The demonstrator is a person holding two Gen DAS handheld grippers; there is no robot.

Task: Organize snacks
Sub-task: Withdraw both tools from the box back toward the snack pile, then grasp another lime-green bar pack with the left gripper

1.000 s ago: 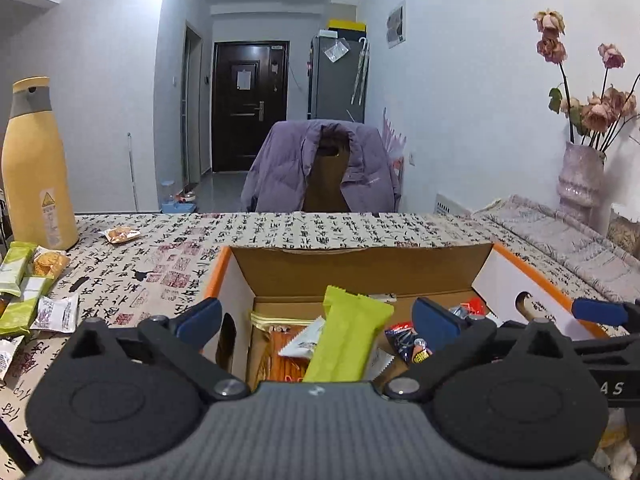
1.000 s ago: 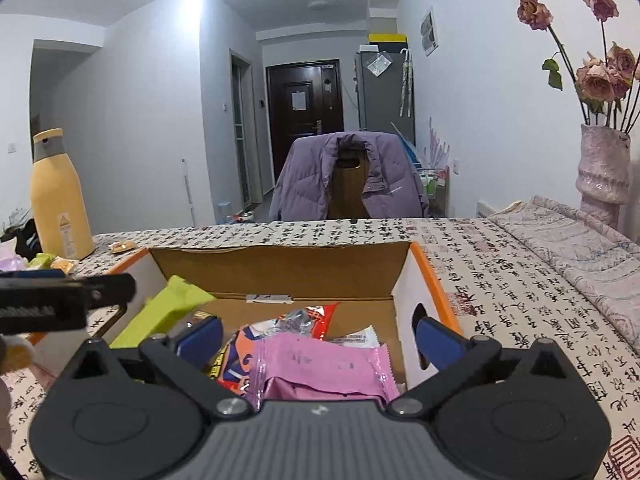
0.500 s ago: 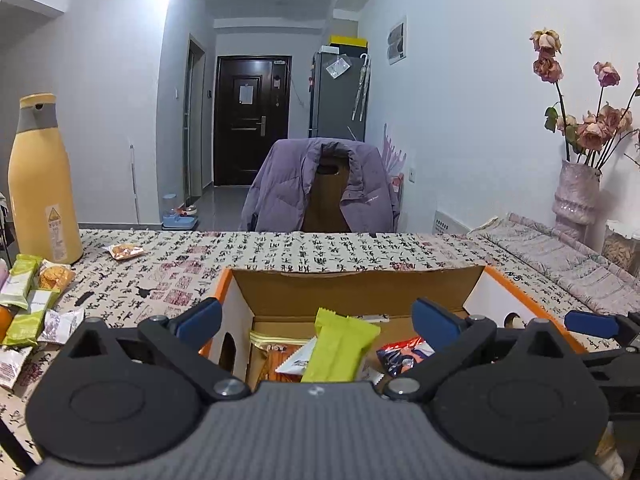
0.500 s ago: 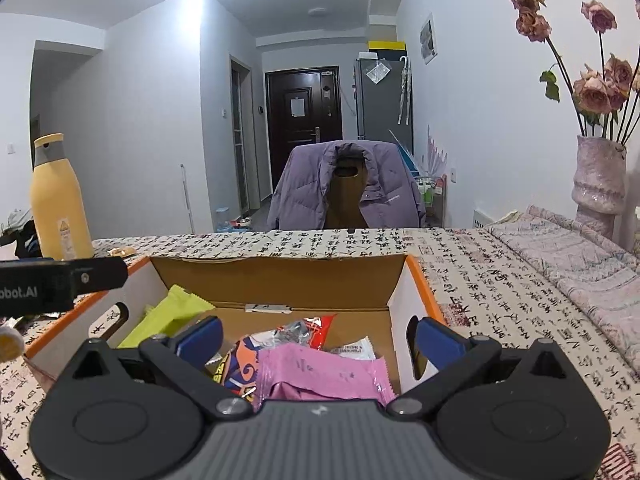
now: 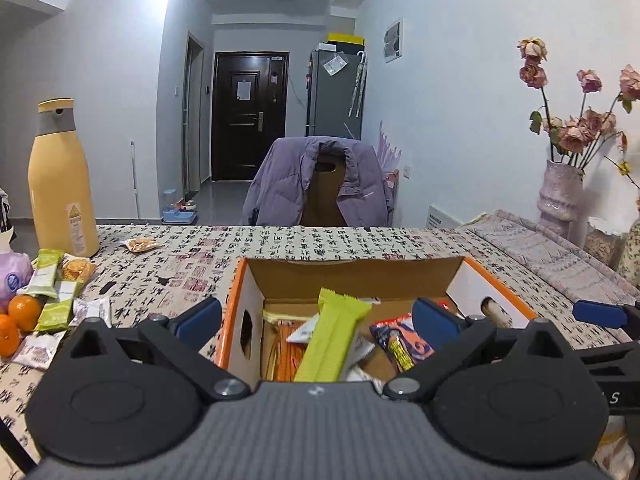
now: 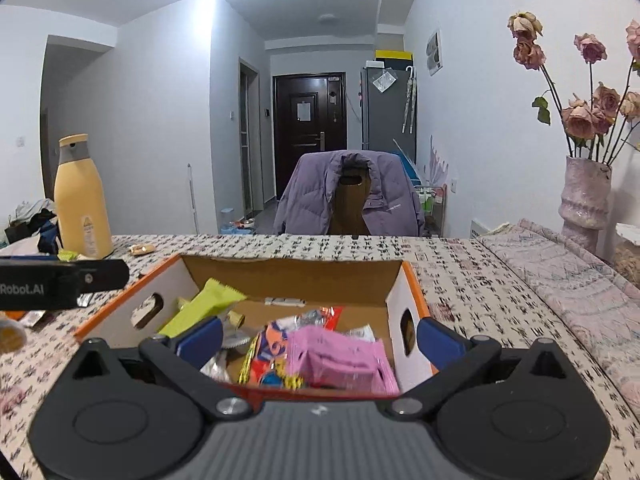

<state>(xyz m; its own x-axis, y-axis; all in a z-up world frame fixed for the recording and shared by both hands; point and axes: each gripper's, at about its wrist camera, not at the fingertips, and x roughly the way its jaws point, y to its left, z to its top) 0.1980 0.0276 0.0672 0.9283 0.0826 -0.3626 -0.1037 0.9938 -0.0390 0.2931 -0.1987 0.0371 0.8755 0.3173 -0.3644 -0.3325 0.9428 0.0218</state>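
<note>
- left hand-held gripper (image 5: 316, 320) spread, holding nothing, over the cardboard box (image 5: 352, 276)
- right hand-held gripper (image 6: 320, 338) spread too, empty
- green snack bar (image 5: 330, 340) leans inside the box
- loose snacks (image 5: 52, 296) on the surface, far left

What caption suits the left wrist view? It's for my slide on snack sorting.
Open left gripper above a cardboard box of snacks, green bar upright inside; more packets wait on the tablecloth.

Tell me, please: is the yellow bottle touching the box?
Apart. In the left wrist view the bottle stands far left, and patterned tablecloth shows plainly between it and the box.
</note>
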